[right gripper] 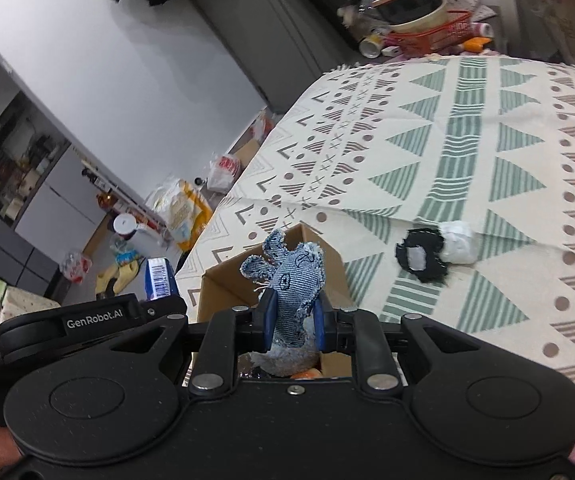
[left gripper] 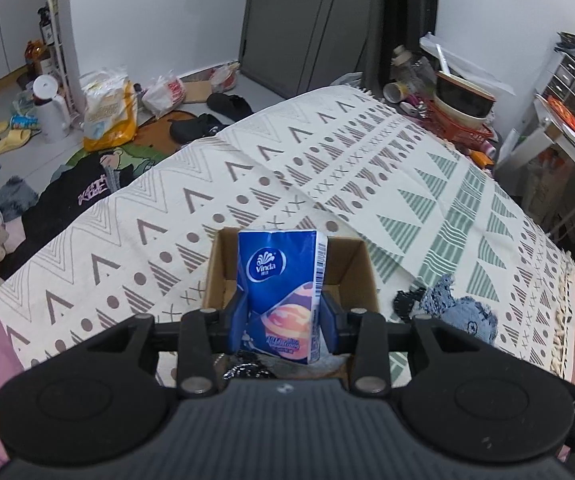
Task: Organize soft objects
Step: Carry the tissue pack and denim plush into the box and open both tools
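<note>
My left gripper (left gripper: 283,314) is shut on a blue Vinda tissue pack (left gripper: 275,272) and holds it upright over an open cardboard box (left gripper: 223,264) on the patterned bed cover (left gripper: 327,160). My right gripper (right gripper: 293,316) is shut on a blue denim soft toy (right gripper: 295,272) above the same box (right gripper: 223,280). The left wrist view shows that denim toy (left gripper: 461,314) just right of the box, its lower part hidden by my gripper's body. A black and white soft piece (right gripper: 427,258) lies on the cover to the right. The tissue pack (right gripper: 159,280) also shows at the left of the right wrist view.
Several soft items lie in the bottom of the box. A red basket (left gripper: 463,128) with stacked bowls stands past the bed's far corner. Bags, slippers and a white jug (left gripper: 49,108) litter the floor on the left. A shelf unit (left gripper: 567,120) stands at the right.
</note>
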Tool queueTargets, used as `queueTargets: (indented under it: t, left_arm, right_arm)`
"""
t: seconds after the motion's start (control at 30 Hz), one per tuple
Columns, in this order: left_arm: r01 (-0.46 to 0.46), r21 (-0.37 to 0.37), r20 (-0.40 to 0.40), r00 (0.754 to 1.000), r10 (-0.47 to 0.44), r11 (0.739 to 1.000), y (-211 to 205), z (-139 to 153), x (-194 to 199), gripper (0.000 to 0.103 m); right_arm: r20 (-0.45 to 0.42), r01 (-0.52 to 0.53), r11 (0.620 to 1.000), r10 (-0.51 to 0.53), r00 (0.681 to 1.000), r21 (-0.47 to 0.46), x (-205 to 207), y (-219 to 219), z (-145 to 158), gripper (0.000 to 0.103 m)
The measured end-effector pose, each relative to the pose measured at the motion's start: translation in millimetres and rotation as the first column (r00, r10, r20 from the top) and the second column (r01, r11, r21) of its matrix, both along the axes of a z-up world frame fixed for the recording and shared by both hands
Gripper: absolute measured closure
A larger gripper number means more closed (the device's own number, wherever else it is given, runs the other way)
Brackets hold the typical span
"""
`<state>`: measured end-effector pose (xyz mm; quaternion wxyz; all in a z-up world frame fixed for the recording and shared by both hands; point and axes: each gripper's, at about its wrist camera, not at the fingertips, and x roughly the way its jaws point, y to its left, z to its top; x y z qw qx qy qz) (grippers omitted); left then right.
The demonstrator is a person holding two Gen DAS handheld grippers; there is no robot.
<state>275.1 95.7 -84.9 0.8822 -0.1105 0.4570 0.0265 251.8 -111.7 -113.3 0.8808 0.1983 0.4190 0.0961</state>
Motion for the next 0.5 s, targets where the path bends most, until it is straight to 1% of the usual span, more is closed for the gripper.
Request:
queueTargets:
  t: [0.23, 0.43, 0.5]
  left_arm:
    - [-0.019, -0.025, -0.03, 0.999, 0.019, 1.0, 15, -18, 14, 0.066]
    - [-0.028, -0.048, -0.054, 0.998, 0.026, 0.998, 19, -32, 32, 0.065]
    - [-0.021, -0.037, -0.046, 0.999, 0.019, 0.999, 19, -34, 36, 0.063]
  right_arm:
    - [-0.018, -0.019, 1.0, 0.019, 1.0, -0.01, 20, 16, -9, 0.083]
    - [-0.038, -0.027, 1.0, 0.026, 0.999, -0.015, 33, 25, -15, 0.083]
    - [-0.042, -0.027, 1.0, 0.027, 0.999, -0.015, 37, 28, -15, 0.083]
